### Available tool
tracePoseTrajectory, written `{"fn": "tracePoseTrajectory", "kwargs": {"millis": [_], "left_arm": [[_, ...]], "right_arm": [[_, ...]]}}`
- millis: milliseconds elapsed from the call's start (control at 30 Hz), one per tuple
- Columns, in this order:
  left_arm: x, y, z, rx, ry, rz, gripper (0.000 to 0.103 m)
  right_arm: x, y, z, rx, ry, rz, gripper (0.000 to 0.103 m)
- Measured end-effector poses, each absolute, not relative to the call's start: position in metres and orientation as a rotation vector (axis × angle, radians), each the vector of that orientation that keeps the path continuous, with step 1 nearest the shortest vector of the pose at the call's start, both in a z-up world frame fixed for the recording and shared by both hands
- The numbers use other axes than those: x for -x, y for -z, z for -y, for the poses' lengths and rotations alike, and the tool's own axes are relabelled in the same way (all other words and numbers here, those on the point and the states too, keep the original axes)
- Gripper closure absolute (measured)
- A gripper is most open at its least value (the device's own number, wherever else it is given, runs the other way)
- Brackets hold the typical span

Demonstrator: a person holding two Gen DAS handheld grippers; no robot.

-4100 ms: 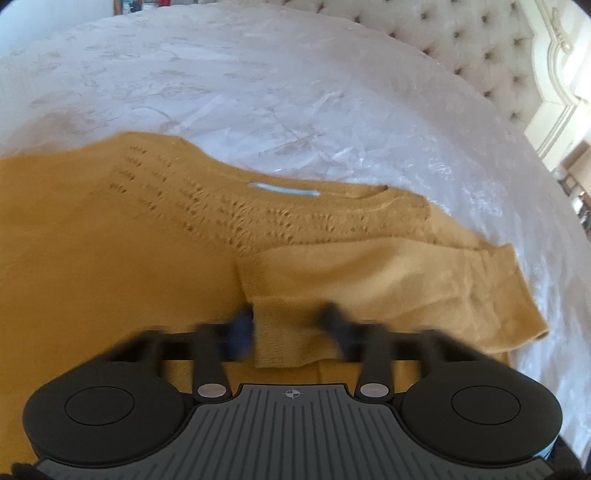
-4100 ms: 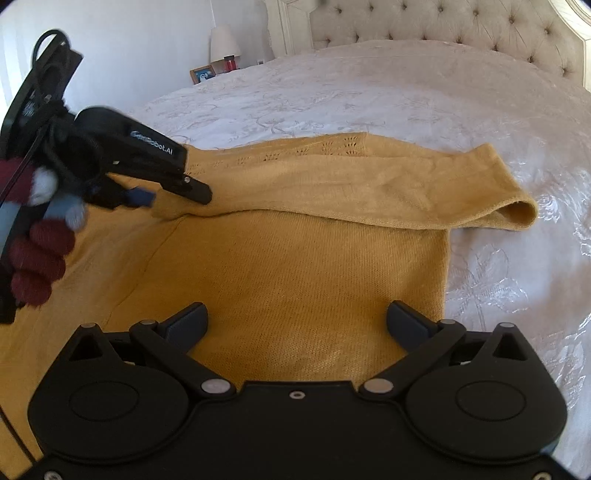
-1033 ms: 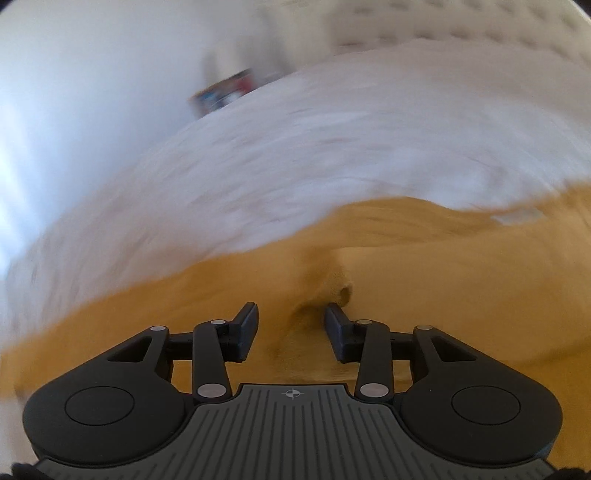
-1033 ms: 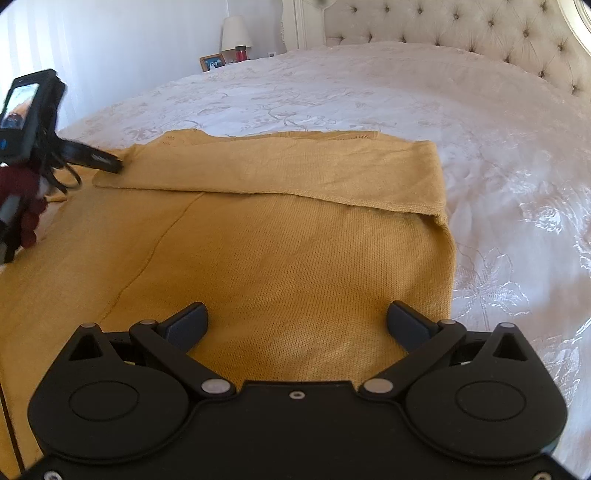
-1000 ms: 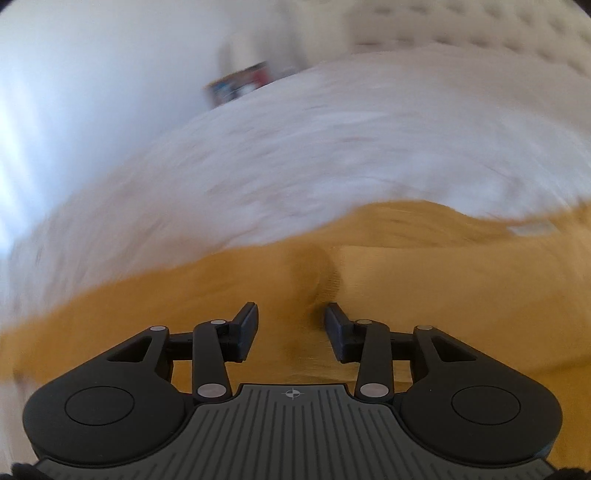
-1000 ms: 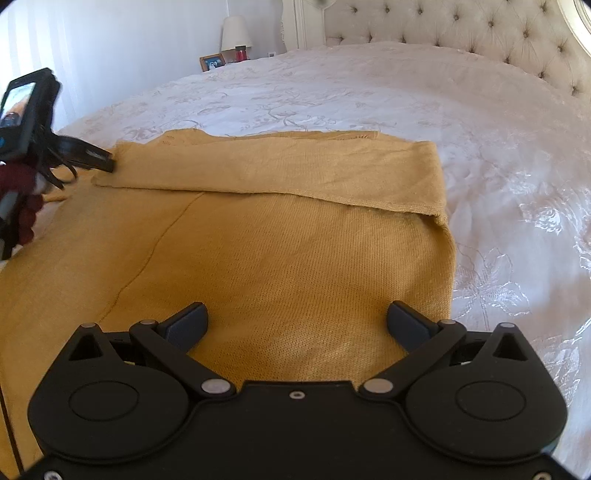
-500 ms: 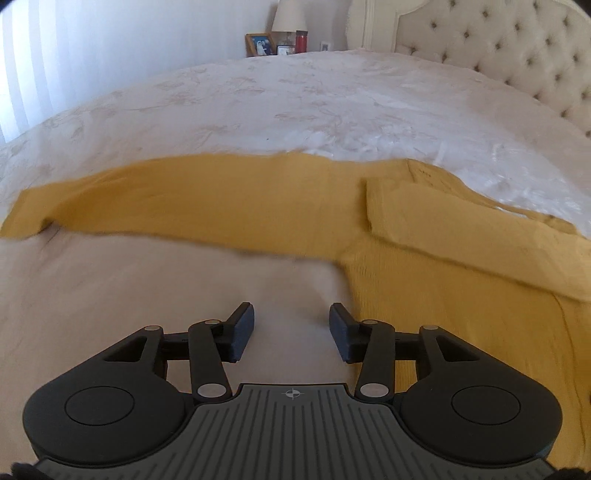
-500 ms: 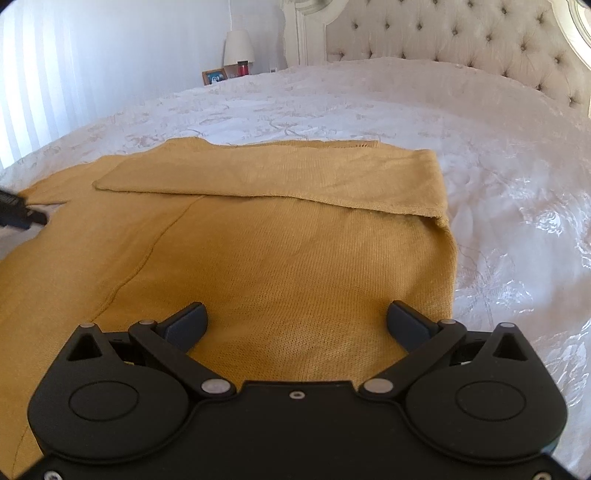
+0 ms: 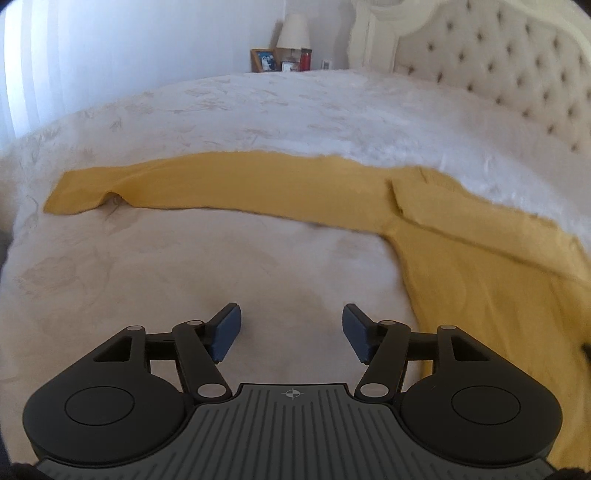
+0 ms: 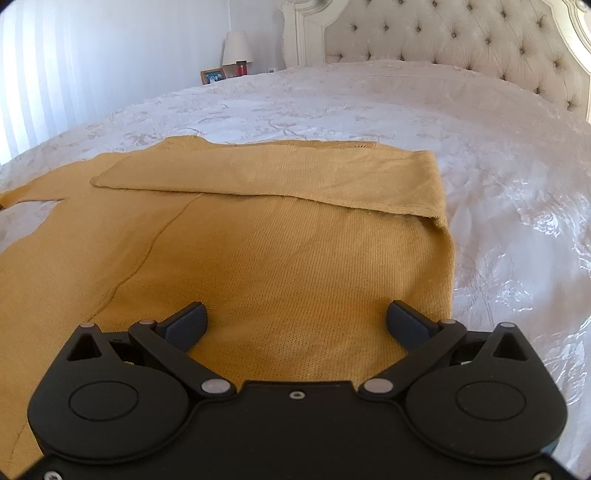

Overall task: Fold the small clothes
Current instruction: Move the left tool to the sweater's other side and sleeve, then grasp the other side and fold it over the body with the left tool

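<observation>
1. A bed (image 9: 258, 110) with a pale patterned bedspread (image 10: 498, 166) fills both views, and a tufted cream headboard (image 10: 461, 40) stands at its far right end.
2. A mustard yellow knit sweater (image 10: 277, 258) lies flat on the bedspread. In the right wrist view its body spreads across the near middle, with one sleeve folded over the far part of the body (image 10: 277, 173), cuff end pointing left.
3. In the left wrist view the other sleeve (image 9: 221, 181) stretches out unfolded to the left across the bedspread, its cuff at the far left and slightly rumpled; the sweater's body runs down the right side.
4. The right gripper (image 10: 295, 321) hangs over the near part of the sweater's body, jaws spread wide with nothing clamped between them.
5. The left gripper (image 9: 291, 328) hovers above bare bedspread just left of the sweater's edge; its jaws have just been opening and hold nothing.
6. A lamp (image 9: 293, 33), a framed photo (image 9: 264, 61) and a red jar (image 9: 305, 61) sit beyond the far side of the bed.
</observation>
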State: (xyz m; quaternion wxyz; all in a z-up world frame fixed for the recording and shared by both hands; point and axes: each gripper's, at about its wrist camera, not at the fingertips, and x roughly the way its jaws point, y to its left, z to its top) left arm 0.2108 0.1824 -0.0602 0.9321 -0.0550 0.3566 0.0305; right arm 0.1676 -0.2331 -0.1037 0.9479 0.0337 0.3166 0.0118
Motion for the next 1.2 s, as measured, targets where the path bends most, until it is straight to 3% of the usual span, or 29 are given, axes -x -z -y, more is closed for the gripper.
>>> {"fn": "tracePoseTrajectory", "kwargs": {"millis": [200, 333, 533, 667, 900, 1200], "left_arm": [[-0.224, 0.058, -0.212, 0.077, -0.062, -0.594, 0.043], [-0.241, 0.062, -0.228, 0.092, -0.035, -0.600, 0.039], [-0.261, 0.071, -0.271, 0.236, -0.091, -0.612, 0.034], [-0.271, 0.069, -0.305, 0.296, -0.124, -0.609, 0.033], [-0.293, 0.071, -0.354, 0.398, -0.188, -0.603, 0.033], [-0.310, 0.091, -0.397, 0.662, -0.219, -0.568, 0.030]], "right_arm": [[-0.168, 0.104, 0.233, -0.068, -0.021, -0.642, 0.000], [-0.168, 0.104, 0.232, -0.067, -0.020, -0.644, 0.000], [-0.171, 0.101, 0.230, -0.058, -0.011, -0.661, 0.000], [-0.184, 0.077, 0.226, -0.093, 0.052, -0.694, 0.008], [-0.215, 0.028, 0.194, -0.153, -0.030, -0.558, 0.006], [-0.220, 0.029, 0.157, -0.170, -0.129, -0.567, 0.006]]}}
